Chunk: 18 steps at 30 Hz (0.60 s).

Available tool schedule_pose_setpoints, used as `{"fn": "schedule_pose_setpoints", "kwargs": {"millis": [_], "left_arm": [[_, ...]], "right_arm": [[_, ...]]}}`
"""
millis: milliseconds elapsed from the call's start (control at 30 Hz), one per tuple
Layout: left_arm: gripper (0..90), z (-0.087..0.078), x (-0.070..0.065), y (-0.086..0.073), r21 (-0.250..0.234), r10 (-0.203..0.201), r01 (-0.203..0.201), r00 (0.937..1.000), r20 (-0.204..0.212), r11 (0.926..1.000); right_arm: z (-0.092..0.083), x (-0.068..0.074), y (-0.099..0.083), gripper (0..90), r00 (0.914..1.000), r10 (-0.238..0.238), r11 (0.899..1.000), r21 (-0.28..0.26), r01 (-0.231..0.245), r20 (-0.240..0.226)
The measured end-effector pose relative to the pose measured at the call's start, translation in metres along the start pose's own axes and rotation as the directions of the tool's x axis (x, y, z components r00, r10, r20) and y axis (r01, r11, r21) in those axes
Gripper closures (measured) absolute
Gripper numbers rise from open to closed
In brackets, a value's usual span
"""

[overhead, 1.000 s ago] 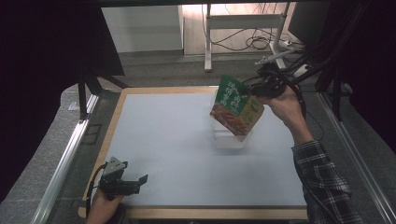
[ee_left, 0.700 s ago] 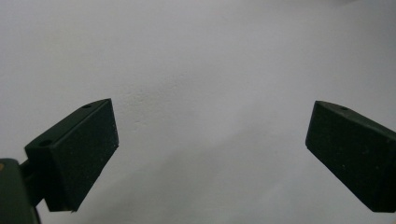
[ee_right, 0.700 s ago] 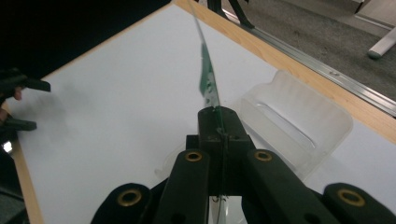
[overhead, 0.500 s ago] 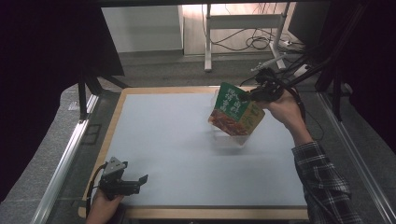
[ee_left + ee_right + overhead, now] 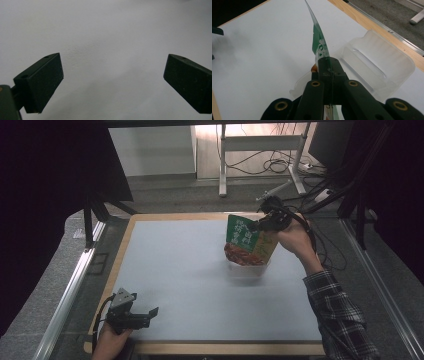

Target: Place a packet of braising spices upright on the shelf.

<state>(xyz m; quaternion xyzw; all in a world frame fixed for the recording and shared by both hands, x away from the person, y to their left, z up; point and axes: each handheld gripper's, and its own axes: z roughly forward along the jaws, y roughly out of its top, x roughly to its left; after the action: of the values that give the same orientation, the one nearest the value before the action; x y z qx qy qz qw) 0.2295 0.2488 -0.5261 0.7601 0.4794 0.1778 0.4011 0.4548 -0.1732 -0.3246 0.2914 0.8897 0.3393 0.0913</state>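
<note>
At the table's near left corner the left gripper [image 5: 142, 314] rests with jaws spread wide over the pale grey mat [image 5: 180, 285], which sits in a wooden frame [image 5: 125, 240]. Toward the far right, the right gripper [image 5: 259, 224] pinches a green pouch [image 5: 247, 240] above a clear plastic tray [image 5: 377, 65]. Cables [image 5: 280, 165] lie on the floor beyond.

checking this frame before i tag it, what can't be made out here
- Pouch print: too small to read in the high view; edge-on in the right gripper view.
- Clear tray: whether the pouch's bottom touches it, hidden by the right gripper and its fingers.
- Tray's near part: cut off behind that gripper.
- Left gripper: whether it rests on the table, unclear from above.
</note>
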Motion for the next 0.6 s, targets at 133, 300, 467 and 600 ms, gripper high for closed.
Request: {"fn": "schedule_pose_setpoints", "kwargs": {"millis": [133,300,467,600], "left_arm": [[2.7,0.0003,-0.0006,0.0000,-0.001,0.004,-0.004,1.0000,-0.003,1.0000],[2.8,0.0007,-0.0015,0.0003,0.004,0.011,-0.011,0.9999,-0.006,0.9999],[2.8,0.0006,-0.0010,0.0002,0.002,0.007,-0.007,1.0000,-0.004,1.0000],[2.8,0.0004,-0.0007,0.0001,0.001,0.004,-0.004,1.0000,-0.003,1.0000]], "right_arm": [[0.0030,0.0001,0.0014,89.2,0.9998,-0.007,1.000,0.008,0.007,0.020],[0.0067,-0.0011,-0.0024,89.2,0.9994,0.003,1.000,-0.004,-0.003,0.035],[0.0056,-0.0027,-0.0053,83.7,0.9987,-0.009,1.000,-0.007,0.010,0.051],[0.0037,-0.0052,-0.0075,74.8,0.9982,-0.008,0.999,-0.038,0.010,0.059]]}}
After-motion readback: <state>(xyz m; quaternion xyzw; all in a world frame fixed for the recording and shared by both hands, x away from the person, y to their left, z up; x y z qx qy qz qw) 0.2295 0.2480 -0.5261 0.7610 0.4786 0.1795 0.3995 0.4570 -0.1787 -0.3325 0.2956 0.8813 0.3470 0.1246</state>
